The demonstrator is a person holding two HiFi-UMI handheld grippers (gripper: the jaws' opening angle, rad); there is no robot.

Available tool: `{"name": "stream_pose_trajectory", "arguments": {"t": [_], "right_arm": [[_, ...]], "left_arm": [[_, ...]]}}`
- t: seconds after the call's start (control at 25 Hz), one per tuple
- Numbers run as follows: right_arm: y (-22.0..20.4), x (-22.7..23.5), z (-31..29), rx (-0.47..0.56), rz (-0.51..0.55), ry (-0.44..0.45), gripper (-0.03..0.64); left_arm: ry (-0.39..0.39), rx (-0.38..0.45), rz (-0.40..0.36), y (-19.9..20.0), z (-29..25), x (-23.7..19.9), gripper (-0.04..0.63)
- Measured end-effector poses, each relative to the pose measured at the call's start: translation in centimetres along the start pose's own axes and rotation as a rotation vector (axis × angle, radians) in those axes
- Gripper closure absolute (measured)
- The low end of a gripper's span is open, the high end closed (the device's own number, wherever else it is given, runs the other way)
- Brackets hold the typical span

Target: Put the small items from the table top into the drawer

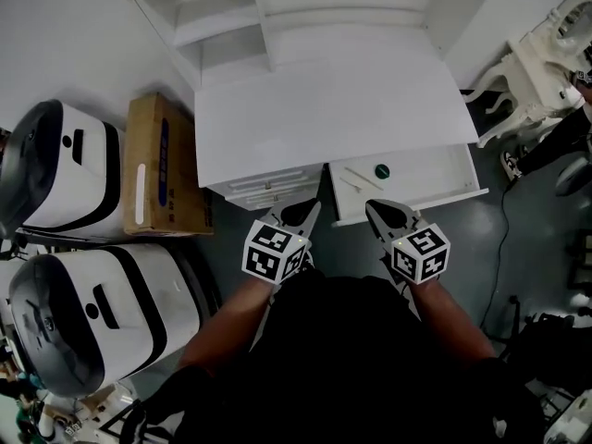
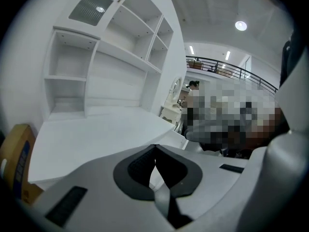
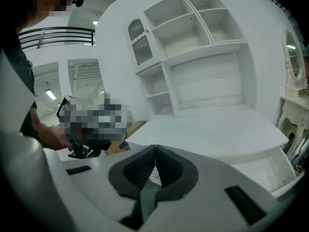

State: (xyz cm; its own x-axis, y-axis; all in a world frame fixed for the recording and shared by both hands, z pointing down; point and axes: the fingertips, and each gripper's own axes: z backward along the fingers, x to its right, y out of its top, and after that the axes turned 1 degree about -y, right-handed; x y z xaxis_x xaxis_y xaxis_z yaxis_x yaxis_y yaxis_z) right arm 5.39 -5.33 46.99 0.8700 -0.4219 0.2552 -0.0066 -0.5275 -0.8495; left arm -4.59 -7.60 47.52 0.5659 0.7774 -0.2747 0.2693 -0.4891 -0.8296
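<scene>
The white desk's table top (image 1: 333,109) lies bare under its hutch of shelves. At the desk's front right the drawer (image 1: 453,176) stands pulled out; inside lie a small green round item (image 1: 381,171) and thin white sticks (image 1: 356,181). My left gripper (image 1: 308,211) hovers in front of the closed left drawers (image 1: 268,185), jaws shut with nothing between them. My right gripper (image 1: 375,209) is just before the open drawer's front edge, also shut and empty. In the gripper views both gripper tips (image 2: 154,146) (image 3: 155,148) meet, with the table top (image 3: 212,129) beyond.
A cardboard box (image 1: 162,165) stands against the desk's left side. Two white-and-black machines (image 1: 65,169) (image 1: 92,313) sit on the floor at the left. White ornate furniture (image 1: 546,63) is at the right, and a cable (image 1: 504,239) runs over the grey floor.
</scene>
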Motion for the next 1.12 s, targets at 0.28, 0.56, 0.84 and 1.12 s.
{"name": "stream_pose_trajectory", "arguments": {"t": [0.28, 0.56, 0.84, 1.12], "right_arm": [[-2.2, 0.3, 4.2, 0.005, 0.001, 0.070, 0.591], [-5.3, -0.6, 8.8, 0.002, 0.009, 0.141, 0.591], [-8.3, -1.3, 13.2, 0.012, -0.006, 0.183, 0.591], [-9.7, -2.7, 15.5, 0.020, -0.033, 0.219, 0.591]], "left_arm": [[0.046, 0.033, 0.035, -1.1, 0.0, 4.9, 0.586], [0.093, 0.036, 0.047, -3.1, 0.4, 10.4, 0.586], [0.125, 0.029, 0.055, -5.9, 0.9, 16.3, 0.586], [0.185, 0.021, 0.048, -7.0, 4.4, 18.6, 0.586]]}}
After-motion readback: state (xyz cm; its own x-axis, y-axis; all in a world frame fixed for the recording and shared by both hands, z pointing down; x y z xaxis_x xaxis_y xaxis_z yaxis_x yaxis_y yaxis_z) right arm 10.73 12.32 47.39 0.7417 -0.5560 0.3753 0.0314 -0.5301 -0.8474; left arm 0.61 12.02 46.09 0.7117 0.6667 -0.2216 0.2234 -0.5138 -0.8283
